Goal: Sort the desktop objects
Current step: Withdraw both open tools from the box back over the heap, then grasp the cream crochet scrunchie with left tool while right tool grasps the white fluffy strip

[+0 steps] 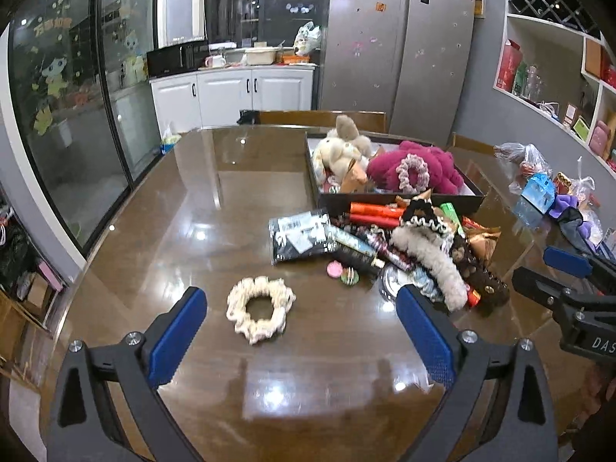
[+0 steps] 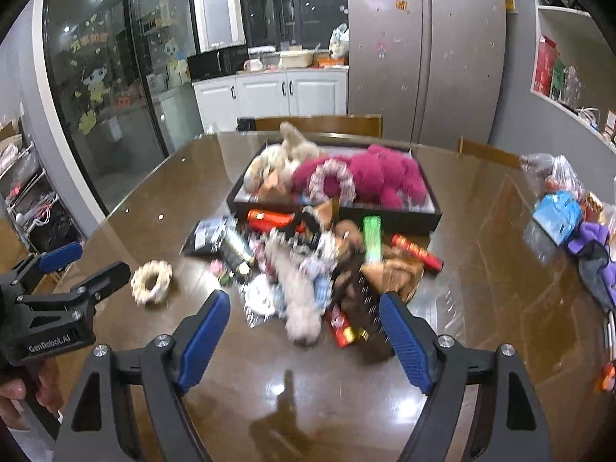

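Note:
A cream scrunchie [image 1: 260, 310] lies alone on the brown table, just ahead of my left gripper [image 1: 302, 300], which stands open with nothing between its blue pads. To its right is a pile of small things [image 1: 408, 246]: a fluffy grey hair claw [image 1: 435, 265], red tubes, a black packet [image 1: 298, 236]. My right gripper [image 2: 304, 308] is open and empty in front of that same pile [image 2: 308, 265]. Behind it a dark tray [image 2: 385, 221] holds a magenta plush toy [image 2: 369, 177], a beige plush toy [image 2: 285, 152] and a pink scrunchie [image 2: 331, 184].
Plastic bags, a blue pack and purple cloth [image 2: 589, 238] clutter the table's right side. Wooden chair backs [image 2: 319, 123] stand at the far edge. A fridge, white cabinets and glass doors are beyond. The right view is blurred.

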`<state>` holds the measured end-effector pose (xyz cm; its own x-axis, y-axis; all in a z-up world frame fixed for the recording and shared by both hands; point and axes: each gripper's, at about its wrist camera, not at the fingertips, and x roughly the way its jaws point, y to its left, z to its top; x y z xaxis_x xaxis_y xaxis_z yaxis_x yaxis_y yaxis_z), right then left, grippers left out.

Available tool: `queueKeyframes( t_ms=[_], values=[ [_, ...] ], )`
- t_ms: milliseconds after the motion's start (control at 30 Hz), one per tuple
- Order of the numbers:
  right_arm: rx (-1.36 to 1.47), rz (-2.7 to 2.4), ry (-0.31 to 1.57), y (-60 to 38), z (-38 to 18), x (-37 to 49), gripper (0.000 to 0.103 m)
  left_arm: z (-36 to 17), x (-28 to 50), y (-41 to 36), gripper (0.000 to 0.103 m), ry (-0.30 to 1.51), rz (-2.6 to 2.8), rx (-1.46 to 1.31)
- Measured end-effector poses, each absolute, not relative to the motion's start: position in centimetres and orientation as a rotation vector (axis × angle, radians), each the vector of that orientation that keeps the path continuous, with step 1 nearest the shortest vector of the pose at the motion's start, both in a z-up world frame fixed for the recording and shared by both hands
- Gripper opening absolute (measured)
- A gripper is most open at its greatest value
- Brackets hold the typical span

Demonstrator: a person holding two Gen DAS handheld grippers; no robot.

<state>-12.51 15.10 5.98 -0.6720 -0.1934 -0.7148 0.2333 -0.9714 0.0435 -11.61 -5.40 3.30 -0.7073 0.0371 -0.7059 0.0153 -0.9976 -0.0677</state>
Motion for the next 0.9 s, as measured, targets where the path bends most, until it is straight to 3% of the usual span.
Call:
queueKeyframes(
  t_ms=[300,900],
  values=[
    [1.15,-2.648,0.046,14.1,5.1,-11.8,0.082,1.7,-11.1,-5.5,0.1,-0.052,2.876,-1.208],
    [1.242,-2.593,0.143,11.5,0.4,-14.7,0.082,-3.8,-14.4,-7.1,0.1,-0.15,2.8,-1.314]
  ],
)
